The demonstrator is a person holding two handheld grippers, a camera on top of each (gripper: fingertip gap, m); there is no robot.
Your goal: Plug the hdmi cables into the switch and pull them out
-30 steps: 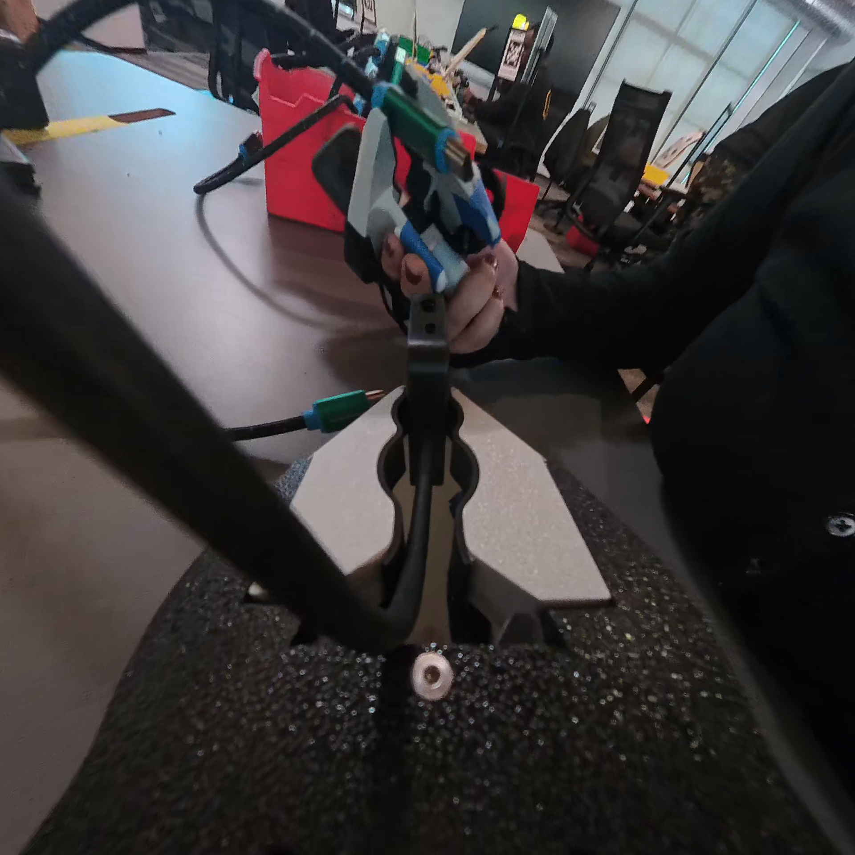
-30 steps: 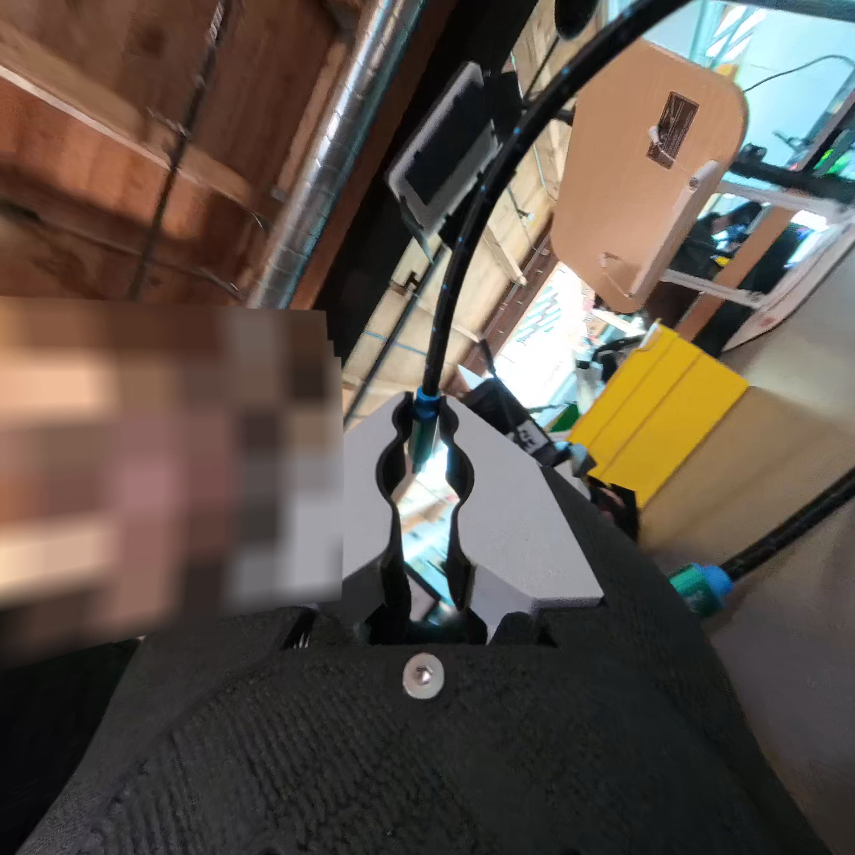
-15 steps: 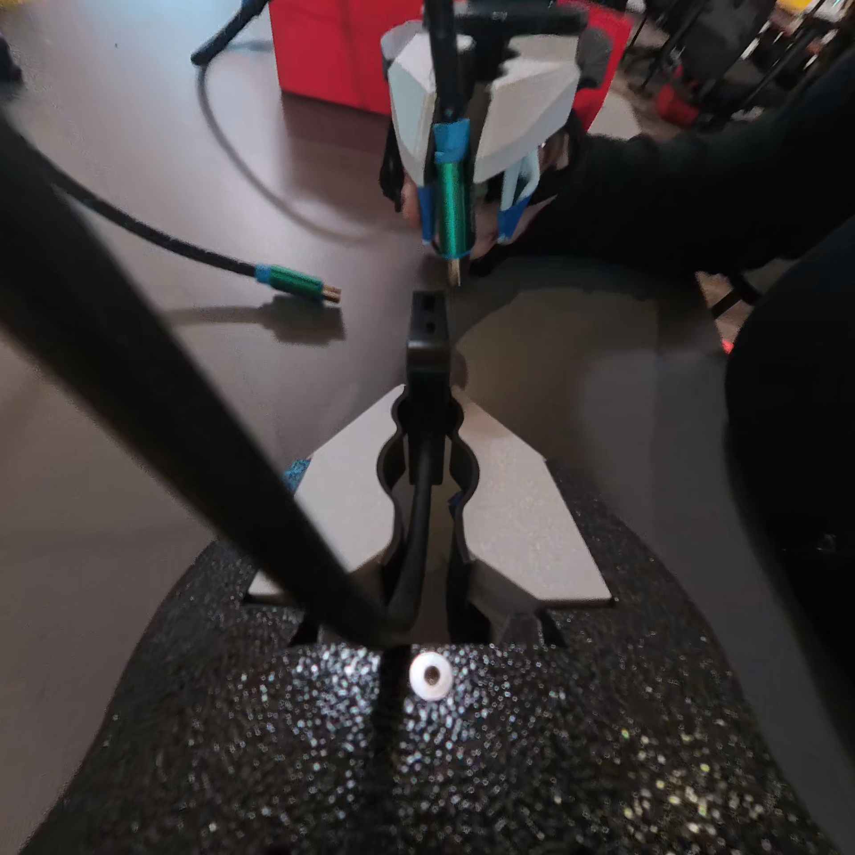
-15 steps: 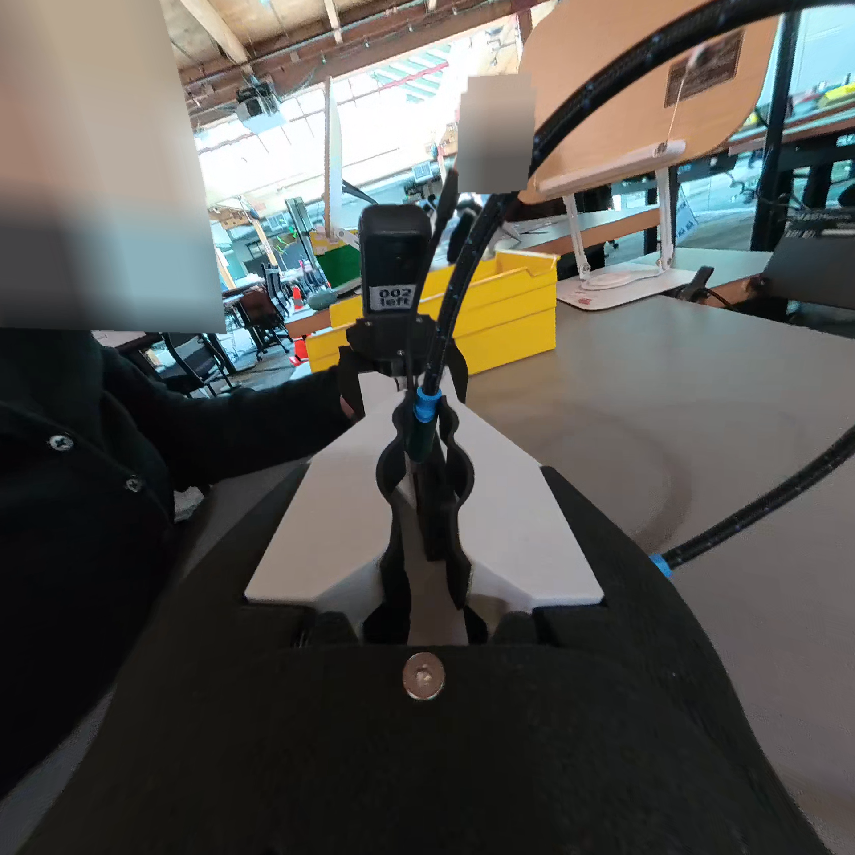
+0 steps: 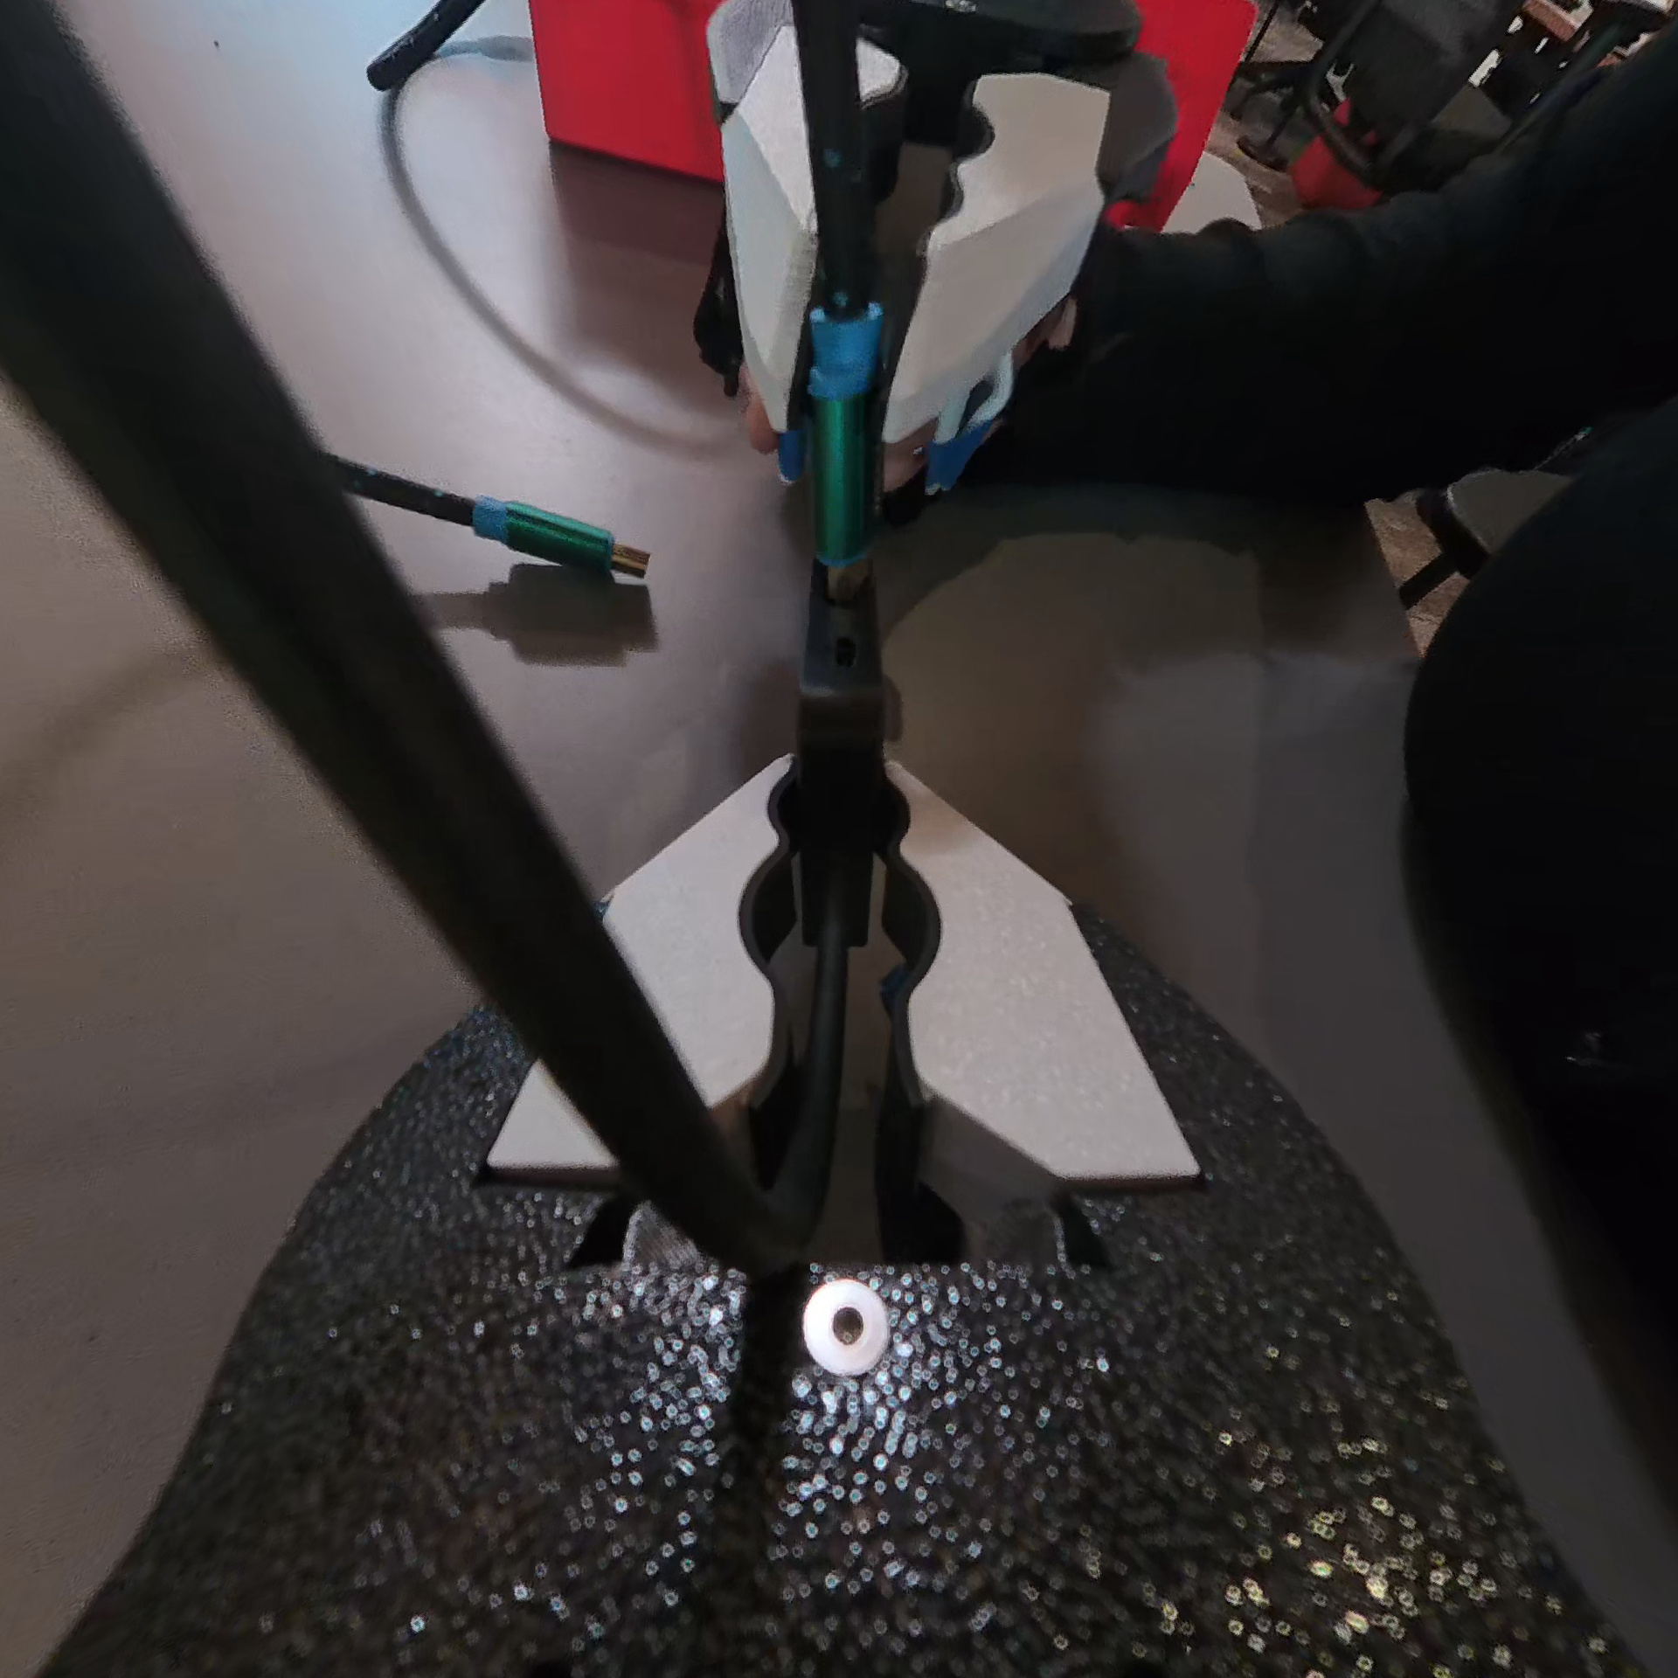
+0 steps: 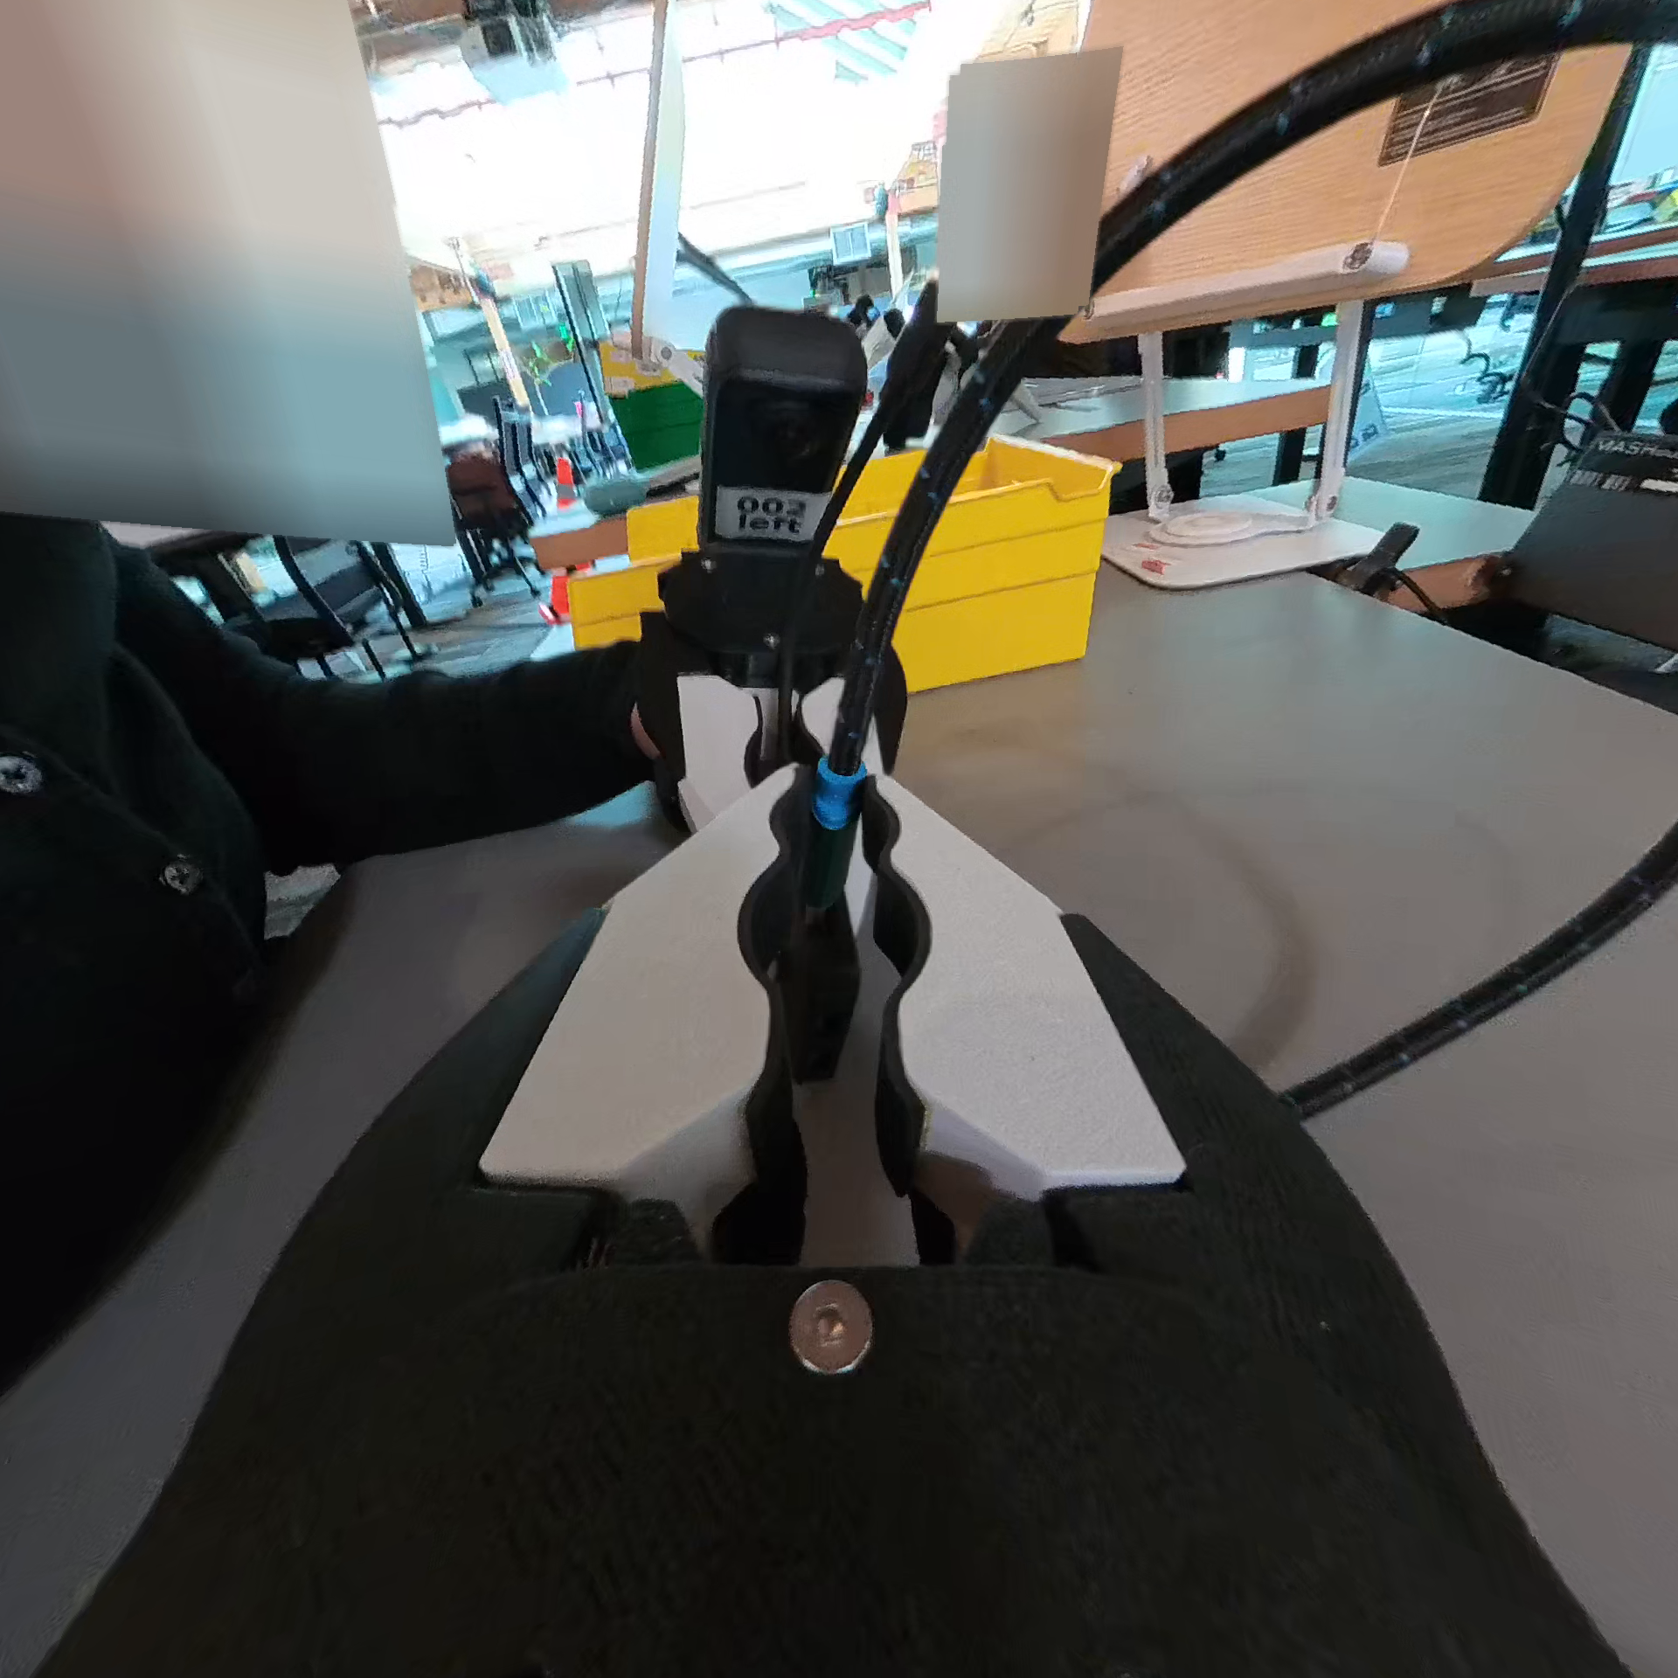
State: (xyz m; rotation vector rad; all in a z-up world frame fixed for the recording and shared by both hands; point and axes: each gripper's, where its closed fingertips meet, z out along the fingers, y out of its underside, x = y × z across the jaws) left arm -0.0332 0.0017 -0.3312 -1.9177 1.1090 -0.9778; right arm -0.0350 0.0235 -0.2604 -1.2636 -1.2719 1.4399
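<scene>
Left gripper (image 5: 840, 781): fingers pinching black switch (image 5: 837, 672) | Right gripper (image 6: 831, 799): fingers pinching green HDMI plug (image 5: 843, 481), tip at switch port | Spare plug (image 5: 554, 537) on tabletop (image 5: 272, 318), left of fingers

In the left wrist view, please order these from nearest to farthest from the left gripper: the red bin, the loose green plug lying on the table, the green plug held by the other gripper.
1. Green plug held by the right gripper, straight ahead of the left gripper, its tip at the black switch.
2. Loose green plug, ahead to the left on the table.
3. Red bin, at the far top.
</scene>
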